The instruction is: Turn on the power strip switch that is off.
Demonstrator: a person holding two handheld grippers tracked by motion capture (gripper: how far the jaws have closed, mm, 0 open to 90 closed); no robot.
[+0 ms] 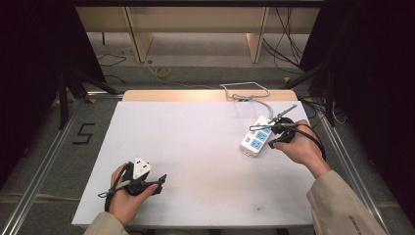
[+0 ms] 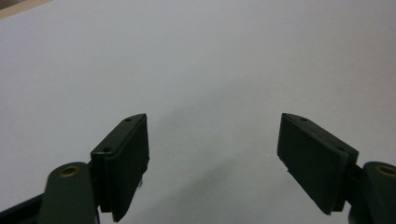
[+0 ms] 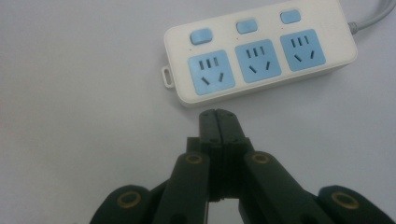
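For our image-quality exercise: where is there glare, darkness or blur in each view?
High view: dark surroundings, bright band on the table's far edge. Left gripper view: evenly lit, open jaws sharp. Right gripper view: power strip crisp, right gripper slightly soft.

white power strip [image 3: 259, 49]: smooth, faintly glossy plastic, with matt pale-blue socket faces and switches; grey rubbery-looking cord [image 1: 266, 108] off its far end. under the strip, worktop [image 1: 195, 147] covered in a matt white, paper-like sheet, a bare strip of pale wood along the far edge. just beside the strip, right claw [image 3: 217, 116]: matt black plastic pads pressed flat together, brass-coloured metal rivets in the links. well apart from the strip, left claw [image 2: 215, 158]: same dull black plastic. sleeve [image 1: 342, 205] beside the strip: beige woven cloth.
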